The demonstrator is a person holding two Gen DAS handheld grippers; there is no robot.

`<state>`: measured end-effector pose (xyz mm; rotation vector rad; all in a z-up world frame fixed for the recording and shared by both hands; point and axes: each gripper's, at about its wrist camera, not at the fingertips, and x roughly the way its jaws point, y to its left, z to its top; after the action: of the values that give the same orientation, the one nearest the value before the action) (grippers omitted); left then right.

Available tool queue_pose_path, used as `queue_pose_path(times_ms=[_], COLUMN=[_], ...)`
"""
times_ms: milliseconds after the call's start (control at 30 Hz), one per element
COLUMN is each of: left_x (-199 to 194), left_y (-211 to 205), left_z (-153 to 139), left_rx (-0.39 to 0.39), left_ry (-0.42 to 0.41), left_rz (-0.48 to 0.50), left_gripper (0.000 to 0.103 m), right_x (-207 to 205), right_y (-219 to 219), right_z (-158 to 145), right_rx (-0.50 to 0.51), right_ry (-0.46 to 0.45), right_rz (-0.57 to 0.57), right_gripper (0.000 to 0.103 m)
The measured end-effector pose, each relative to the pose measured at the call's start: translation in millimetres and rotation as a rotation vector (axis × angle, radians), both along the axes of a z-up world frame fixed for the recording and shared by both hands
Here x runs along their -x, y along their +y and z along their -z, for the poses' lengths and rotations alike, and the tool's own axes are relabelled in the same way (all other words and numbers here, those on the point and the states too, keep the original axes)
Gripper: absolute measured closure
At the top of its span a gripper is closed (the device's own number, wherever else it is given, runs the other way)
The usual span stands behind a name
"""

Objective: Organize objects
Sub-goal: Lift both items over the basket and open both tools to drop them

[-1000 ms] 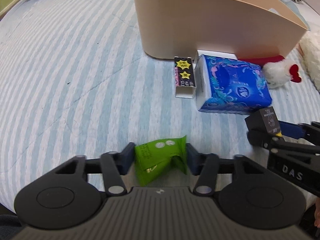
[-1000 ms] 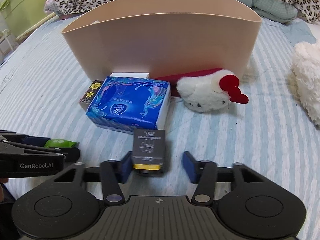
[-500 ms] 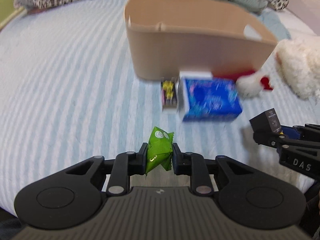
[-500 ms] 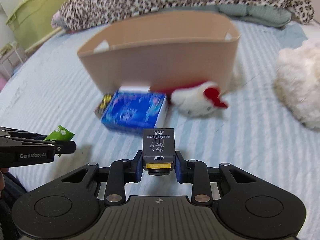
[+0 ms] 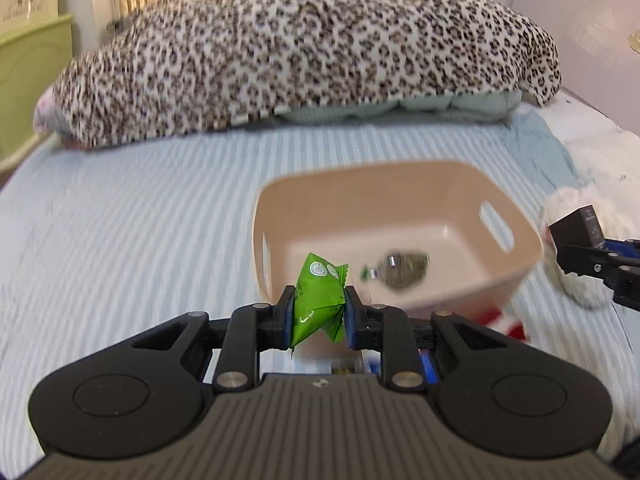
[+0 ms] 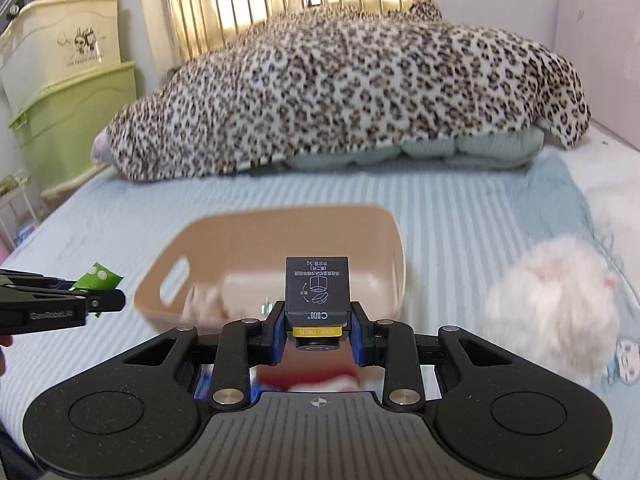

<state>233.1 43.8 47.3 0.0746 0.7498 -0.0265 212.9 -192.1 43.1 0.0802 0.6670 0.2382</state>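
My left gripper (image 5: 318,314) is shut on a green snack packet (image 5: 318,300) and holds it in the air just in front of the beige plastic basket (image 5: 516,276). My right gripper (image 6: 318,330) is shut on a small black box (image 6: 317,286) with a yellow strip, also raised before the basket (image 6: 394,240). Each gripper shows at the edge of the other's view: the right one (image 5: 592,256), the left one (image 6: 80,300). A small blurred item (image 5: 402,270) lies inside the basket.
The basket stands on a striped blue bed sheet (image 5: 140,220). A leopard-print blanket (image 5: 300,52) lies at the back. A white plush toy (image 6: 548,308) sits to the right of the basket. Green and cream storage bins (image 6: 68,80) stand beside the bed at left.
Both grippers closed on their items, the green packet and the black box, and lifted them off the bed. They now look down into the basket from higher up.
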Motion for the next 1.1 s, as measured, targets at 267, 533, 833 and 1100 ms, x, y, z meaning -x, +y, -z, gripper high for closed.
queue_pose_path(times_ms=[267,533,833,1100], left_x=[-61.6,-99.2,-79.9,-27.8], left_y=[-22.5,-26.2,-20.9,-5.7], left_z=[15.9,67.8,62.0,29.7], left_rx=[-0.044,-0.064,-0.050,-0.084], left_ry=[0.019,0.148,0.134,0.041], left_rz=[0.006,-0.024,-0.015,-0.015], left_gripper=[0.078,0.077,0.038,0.019], right_x=[-58.4,-99.3,-95.3,-48.7], right_y=[7.5,30.5,37.4,25.4], right_z=[6.8,41.9,54.9,22.3], right_rx=[0.032,0.146,0.203,0.241], right_ry=[-0.012,0.059,0.072,-0.026], right_rz=[0.023,0.015,-0.013,-0.011], right_gripper=[0.074,0.074,0.049,0.008])
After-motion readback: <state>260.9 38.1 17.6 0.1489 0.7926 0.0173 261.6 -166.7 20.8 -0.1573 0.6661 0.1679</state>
